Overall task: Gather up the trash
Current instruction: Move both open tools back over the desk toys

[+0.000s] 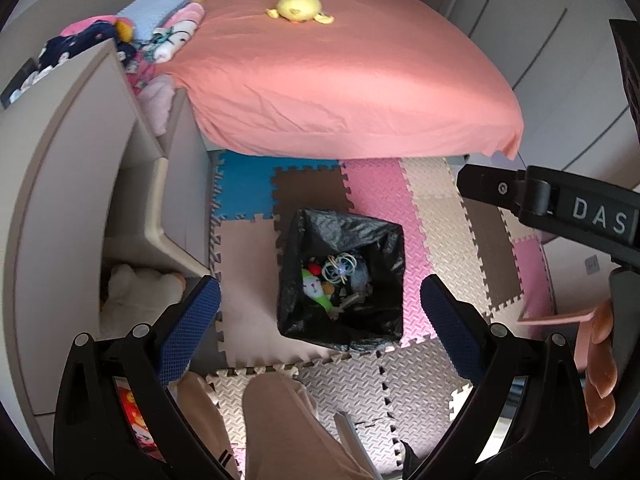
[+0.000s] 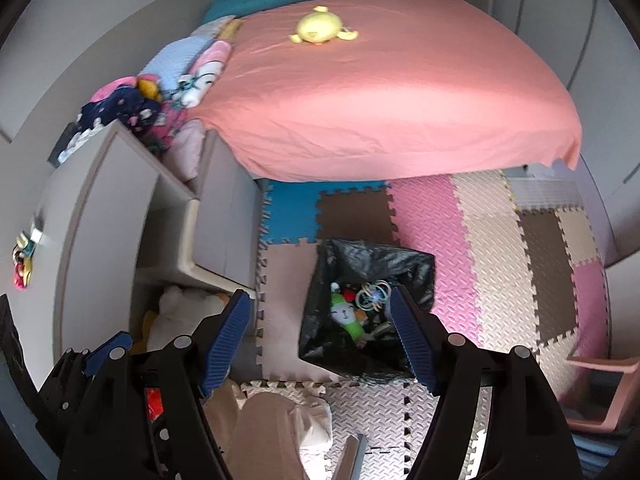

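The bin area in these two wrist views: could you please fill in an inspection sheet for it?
Surface: foam puzzle mat, multicoloured tiles, on the floor.
Job's things: black-lined bin on the mat, holding a green-and-white plush, a ring toy and other bits.
Clutter: yellow plush on the pink bed; clothes pile by the shelf unit.
Grippers: left gripper open, empty; right gripper open, empty.
Cables: nothing seen.
Surroundings: pink stool; person's leg.

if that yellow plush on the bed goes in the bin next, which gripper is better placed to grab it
Neither clearly. The left gripper and right gripper are both open and empty above the bin, and the yellow plush lies far off on the bed in both views.
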`<state>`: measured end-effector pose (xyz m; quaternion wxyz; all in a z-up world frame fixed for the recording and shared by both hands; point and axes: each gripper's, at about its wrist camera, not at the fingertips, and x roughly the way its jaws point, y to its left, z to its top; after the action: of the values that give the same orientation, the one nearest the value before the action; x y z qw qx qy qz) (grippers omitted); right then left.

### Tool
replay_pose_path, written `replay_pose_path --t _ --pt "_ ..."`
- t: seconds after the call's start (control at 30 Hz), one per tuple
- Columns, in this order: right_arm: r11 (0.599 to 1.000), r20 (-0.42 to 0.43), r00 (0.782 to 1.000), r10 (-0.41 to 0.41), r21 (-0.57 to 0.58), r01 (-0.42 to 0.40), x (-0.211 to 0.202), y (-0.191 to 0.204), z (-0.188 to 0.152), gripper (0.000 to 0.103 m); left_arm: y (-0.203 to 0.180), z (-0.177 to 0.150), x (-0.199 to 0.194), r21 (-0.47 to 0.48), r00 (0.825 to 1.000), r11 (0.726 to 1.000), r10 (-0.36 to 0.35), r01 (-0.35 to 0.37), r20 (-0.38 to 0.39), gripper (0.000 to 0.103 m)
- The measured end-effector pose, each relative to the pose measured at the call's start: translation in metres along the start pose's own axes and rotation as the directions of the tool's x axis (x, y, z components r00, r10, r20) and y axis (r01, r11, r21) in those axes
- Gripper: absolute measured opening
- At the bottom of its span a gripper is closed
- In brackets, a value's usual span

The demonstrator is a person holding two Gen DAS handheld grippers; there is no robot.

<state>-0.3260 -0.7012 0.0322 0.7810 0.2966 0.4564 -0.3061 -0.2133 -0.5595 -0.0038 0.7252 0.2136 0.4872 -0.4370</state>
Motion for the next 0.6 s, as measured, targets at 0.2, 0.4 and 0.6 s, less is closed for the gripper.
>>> replay_pose_path --t 0.2,0.4,0.6 --pt "0.997 0.012 0.999 0.036 -0.075 -0.035 -0.004 0.054 0.007 0.073 0.047 0.002 -0.02 -0.081 0.999 0.997 0.021 -0.019 0.034 0.097" --pt "0.983 0.014 0.995 0.102 -0.154 -0.098 -0.006 0.119 0.012 0.073 0.101 0.002 -0.047 -0.143 0.995 0.988 0.068 -0.057 0.076 0.097" --pt "0.952 -0.006 0.985 0.17 -0.257 -0.166 -0.005 0.19 0.013 0.073 0.159 -0.001 -0.078 -0.22 0.985 0.97 0.134 -0.106 0.113 0.097"
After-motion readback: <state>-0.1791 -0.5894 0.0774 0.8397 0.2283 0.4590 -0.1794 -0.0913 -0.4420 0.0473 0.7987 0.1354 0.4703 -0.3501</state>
